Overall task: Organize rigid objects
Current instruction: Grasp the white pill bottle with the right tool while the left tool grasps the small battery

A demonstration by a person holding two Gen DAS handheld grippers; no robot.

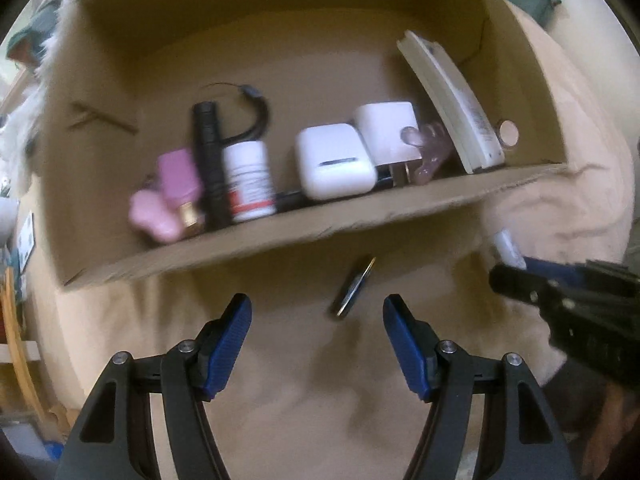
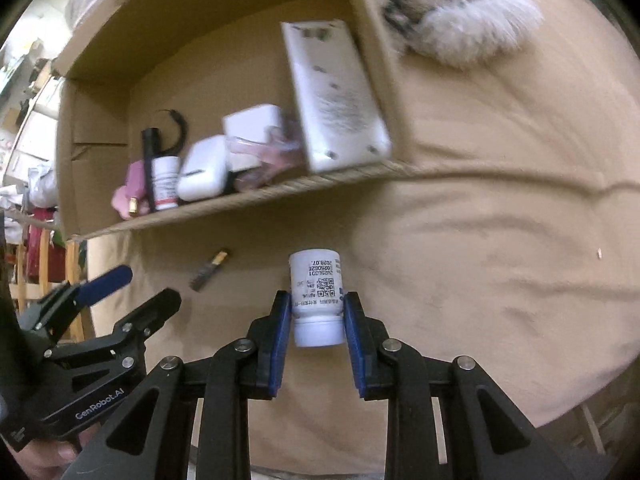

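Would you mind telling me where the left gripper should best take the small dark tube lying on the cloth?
Probably across the middle of the tube, from straight above: it lies flat and slim on the cloth, clear of the box, between the open left gripper fingers.

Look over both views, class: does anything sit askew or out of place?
Yes. The flat white box leans tilted against the cardboard box's right wall rather than lying flat, and a small dark tube lies loose on the beige cloth outside the box.
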